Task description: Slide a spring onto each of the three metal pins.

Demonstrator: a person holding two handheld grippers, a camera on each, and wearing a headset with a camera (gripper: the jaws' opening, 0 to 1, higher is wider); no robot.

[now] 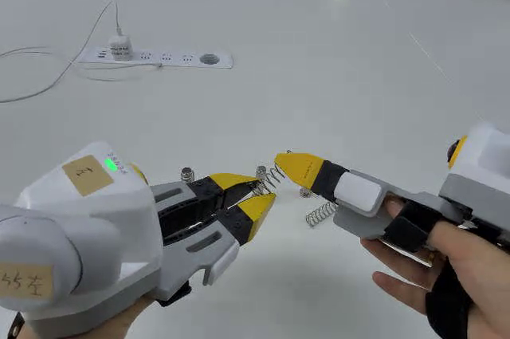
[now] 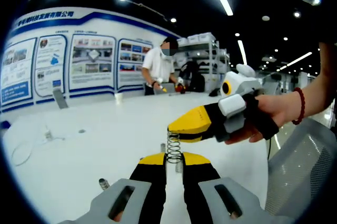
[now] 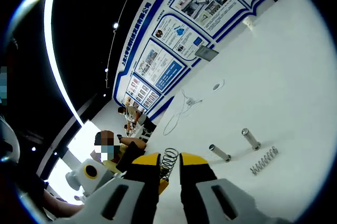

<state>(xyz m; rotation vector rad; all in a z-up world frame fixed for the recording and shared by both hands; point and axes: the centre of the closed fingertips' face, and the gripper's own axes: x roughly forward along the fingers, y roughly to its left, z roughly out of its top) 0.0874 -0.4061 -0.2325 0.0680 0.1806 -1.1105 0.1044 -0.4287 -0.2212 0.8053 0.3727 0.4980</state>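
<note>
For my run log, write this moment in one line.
left gripper: shut on spring; right gripper: shut on same spring; second spring: on table

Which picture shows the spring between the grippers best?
The left gripper view: the spring stands whole, coils clear. In the head view the spring is small and slanted; in the right gripper view, partly behind a jaw.

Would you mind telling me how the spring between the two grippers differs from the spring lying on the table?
The held spring is raised off the table and slants; the loose spring lies flat on it. The held spring is pinched at the tips of the left gripper, its far end at the right gripper; the loose spring is apart from both. Both are similar metal coils.
</note>
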